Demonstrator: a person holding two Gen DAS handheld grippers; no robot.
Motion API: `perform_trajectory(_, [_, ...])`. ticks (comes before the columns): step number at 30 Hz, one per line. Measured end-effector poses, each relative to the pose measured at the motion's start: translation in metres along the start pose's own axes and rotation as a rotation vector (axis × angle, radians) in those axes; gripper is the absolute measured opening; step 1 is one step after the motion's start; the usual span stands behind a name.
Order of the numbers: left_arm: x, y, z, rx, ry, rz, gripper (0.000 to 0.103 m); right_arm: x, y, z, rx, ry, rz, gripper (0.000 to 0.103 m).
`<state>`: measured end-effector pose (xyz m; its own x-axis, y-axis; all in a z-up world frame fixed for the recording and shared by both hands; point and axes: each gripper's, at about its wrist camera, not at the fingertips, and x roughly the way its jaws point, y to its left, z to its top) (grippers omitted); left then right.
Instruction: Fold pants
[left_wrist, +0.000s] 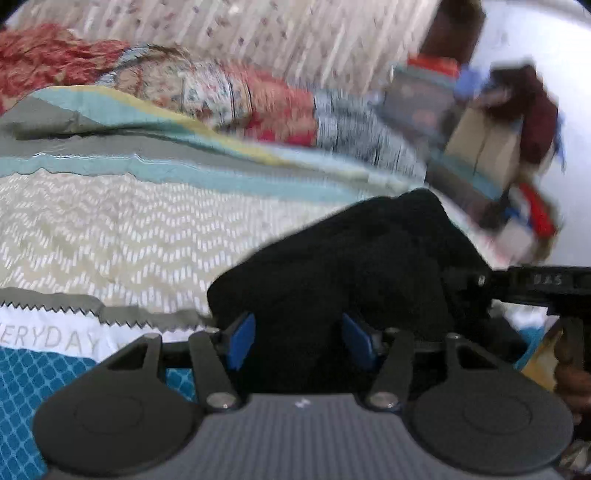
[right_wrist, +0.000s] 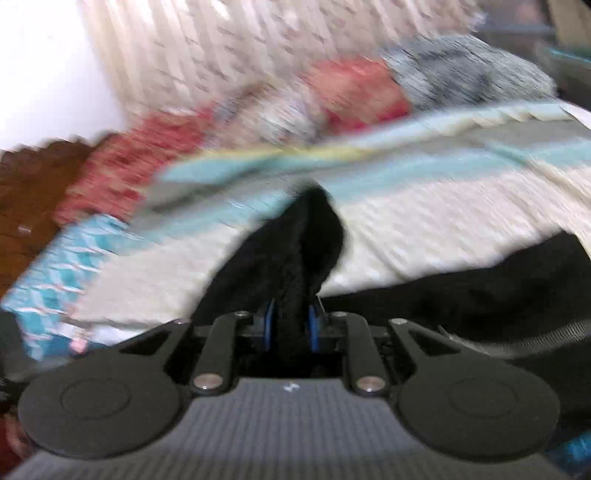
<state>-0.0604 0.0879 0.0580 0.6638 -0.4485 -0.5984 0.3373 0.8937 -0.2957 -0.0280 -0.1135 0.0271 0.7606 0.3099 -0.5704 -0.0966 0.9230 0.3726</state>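
Note:
The black pants (left_wrist: 351, 258) lie bunched on a striped, zigzag-patterned bedspread (left_wrist: 110, 221). My left gripper (left_wrist: 299, 341) has a thick wad of the black fabric filling the gap between its blue pads (left_wrist: 242, 339), so it is shut on the pants. In the right wrist view my right gripper (right_wrist: 291, 325) pinches a narrow fold of the pants (right_wrist: 314, 229) between close-set blue pads (right_wrist: 269, 325). The rest of the fabric trails off to the right (right_wrist: 480, 288). Both views are motion-blurred. A black gripper part (left_wrist: 535, 284) and a hand (left_wrist: 569, 376) show at the left view's right edge.
Rumpled red and patterned clothes (left_wrist: 258, 99) are piled along the back of the bed under a pale curtain (left_wrist: 258, 33). A cardboard box and clutter (left_wrist: 484, 144) sit at the far right. Wooden floor (right_wrist: 33, 192) shows past the bed's left edge.

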Motion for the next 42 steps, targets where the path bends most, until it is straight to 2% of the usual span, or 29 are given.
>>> perform_trajectory(2, [0.02,-0.002,-0.009,0.015,0.085,0.016,0.053,0.026,-0.02,-0.013,0.055,0.171,-0.109,0.039])
perform_trajectory(3, [0.025,-0.003,-0.016,0.03,0.089,0.03,0.053,0.03,-0.025,-0.016,0.077,0.192,-0.14,0.039])
perform_trajectory(5, [0.021,-0.008,-0.02,0.069,0.065,0.05,0.053,0.016,-0.032,-0.01,0.141,0.111,-0.132,0.041])
perform_trajectory(7, [0.016,-0.006,-0.018,0.055,0.059,0.046,0.053,-0.004,-0.021,0.006,0.084,-0.03,-0.172,0.042])
perform_trajectory(8, [0.014,-0.004,-0.016,0.034,0.056,0.04,0.053,-0.008,-0.014,0.015,0.044,-0.07,-0.153,0.042])
perform_trajectory(10, [0.008,0.001,-0.012,-0.012,0.034,0.032,0.053,-0.008,-0.002,0.028,0.01,-0.076,-0.081,0.042])
perform_trajectory(14, [-0.005,0.003,-0.007,-0.015,-0.054,0.033,0.053,0.013,0.03,0.031,-0.066,-0.019,0.028,0.041])
perform_trajectory(16, [-0.003,0.005,-0.007,-0.018,-0.064,0.023,0.053,0.029,0.033,0.021,-0.072,0.048,0.036,0.041])
perform_trajectory(17, [0.0,0.008,-0.009,-0.024,-0.055,0.016,0.053,0.039,0.029,0.013,-0.055,0.109,0.017,0.043])
perform_trajectory(19, [0.013,0.016,-0.017,-0.055,-0.021,-0.003,0.053,0.07,0.011,-0.012,0.041,0.308,-0.033,0.043])
perform_trajectory(21, [0.022,0.024,-0.028,-0.077,-0.026,-0.016,0.055,0.07,-0.002,-0.017,0.116,0.272,-0.001,0.044])
perform_trajectory(22, [0.023,0.028,-0.033,-0.069,-0.048,-0.027,0.058,0.07,-0.003,-0.013,0.128,0.289,0.003,0.044])
perform_trajectory(24, [0.028,0.031,-0.038,-0.042,-0.067,-0.02,0.072,0.07,-0.008,-0.006,0.155,0.32,0.009,0.044])
perform_trajectory(25, [0.032,0.035,-0.039,-0.039,-0.062,-0.024,0.074,0.071,-0.011,-0.004,0.178,0.337,0.012,0.044])
perform_trajectory(30, [0.04,0.05,-0.039,-0.062,-0.063,-0.098,0.076,0.075,-0.01,-0.003,0.282,0.397,-0.003,0.044])
perform_trajectory(36, [0.046,0.058,-0.038,-0.079,-0.071,-0.159,0.075,0.071,-0.001,-0.006,0.266,0.442,-0.052,0.044])
perform_trajectory(42, [0.049,0.064,-0.038,-0.096,-0.077,-0.203,0.074,0.076,-0.004,-0.002,0.286,0.471,-0.059,0.045])
